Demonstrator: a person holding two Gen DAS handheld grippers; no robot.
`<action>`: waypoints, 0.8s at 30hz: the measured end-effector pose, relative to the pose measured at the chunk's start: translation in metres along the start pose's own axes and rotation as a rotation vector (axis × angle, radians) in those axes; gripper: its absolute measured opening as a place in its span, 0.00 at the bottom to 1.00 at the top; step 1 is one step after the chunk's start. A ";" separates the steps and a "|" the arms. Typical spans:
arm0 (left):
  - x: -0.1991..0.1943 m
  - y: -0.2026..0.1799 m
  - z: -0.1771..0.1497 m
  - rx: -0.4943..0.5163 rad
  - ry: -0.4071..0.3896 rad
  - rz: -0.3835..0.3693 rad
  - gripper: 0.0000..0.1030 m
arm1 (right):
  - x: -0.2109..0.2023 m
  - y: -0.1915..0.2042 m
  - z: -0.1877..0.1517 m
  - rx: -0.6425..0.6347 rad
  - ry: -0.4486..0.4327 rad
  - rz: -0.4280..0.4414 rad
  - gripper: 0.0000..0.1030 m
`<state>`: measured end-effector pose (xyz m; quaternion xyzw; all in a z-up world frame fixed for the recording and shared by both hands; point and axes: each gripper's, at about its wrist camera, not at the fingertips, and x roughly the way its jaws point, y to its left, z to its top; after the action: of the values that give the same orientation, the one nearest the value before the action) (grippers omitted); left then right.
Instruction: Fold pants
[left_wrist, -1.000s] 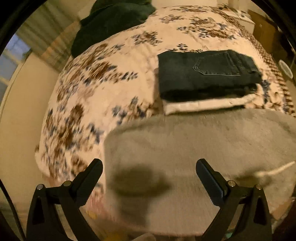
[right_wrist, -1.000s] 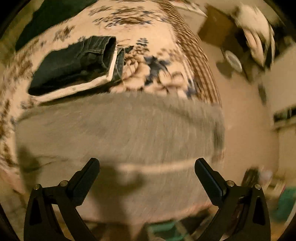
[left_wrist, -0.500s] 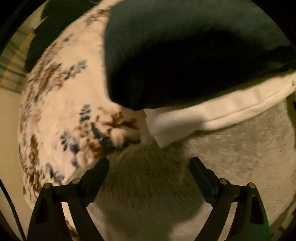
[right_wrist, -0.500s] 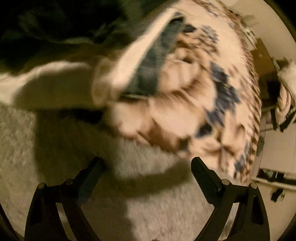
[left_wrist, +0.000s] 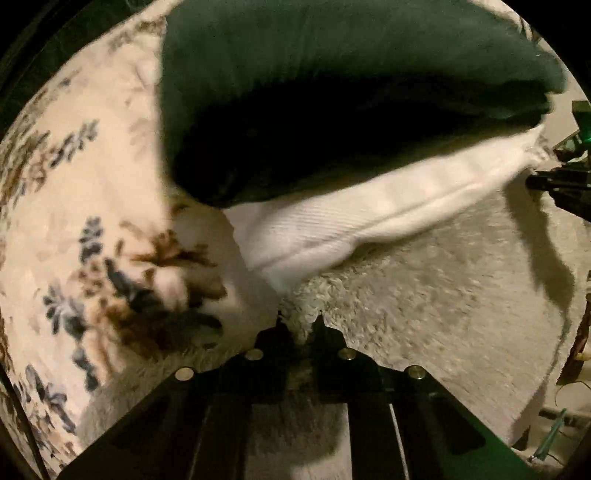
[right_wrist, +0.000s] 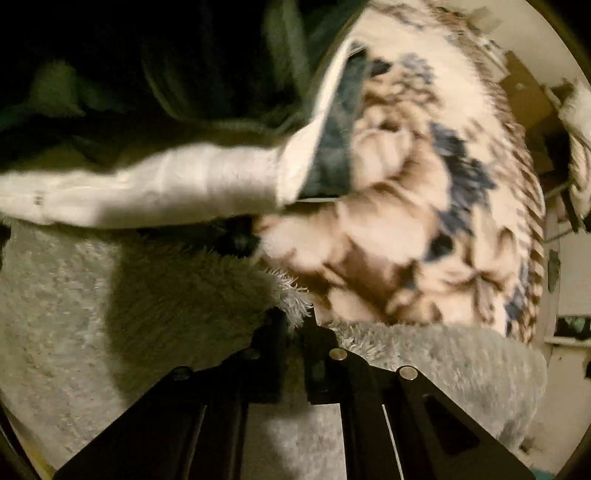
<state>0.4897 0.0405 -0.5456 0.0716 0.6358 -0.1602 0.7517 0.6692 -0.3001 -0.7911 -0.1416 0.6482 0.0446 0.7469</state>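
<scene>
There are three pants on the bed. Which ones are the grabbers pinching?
The fuzzy grey pants. Both the left hand-held gripper and the right hand-held gripper are shut on their far edge. The dark pants and white pants sit stacked behind, untouched.

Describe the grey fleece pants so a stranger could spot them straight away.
Start at the floral bedspread. On it sits a stack of dark folded pants over white folded pants. The grey fleece pants lie just in front, the only fluffy item, pinched by both the left tongs and right tongs.
</scene>
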 end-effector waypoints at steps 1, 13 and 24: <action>-0.010 -0.002 -0.003 0.000 -0.022 0.009 0.06 | -0.009 -0.002 -0.003 0.012 -0.016 -0.008 0.07; -0.150 -0.056 -0.108 -0.091 -0.207 0.014 0.06 | -0.139 0.016 -0.125 0.114 -0.133 -0.035 0.07; -0.025 -0.090 -0.249 -0.415 0.148 -0.033 0.10 | -0.059 0.047 -0.278 0.172 0.200 0.128 0.11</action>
<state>0.2236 0.0378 -0.5575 -0.0834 0.7096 -0.0327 0.6989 0.3826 -0.3233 -0.7742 -0.0393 0.7286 0.0221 0.6835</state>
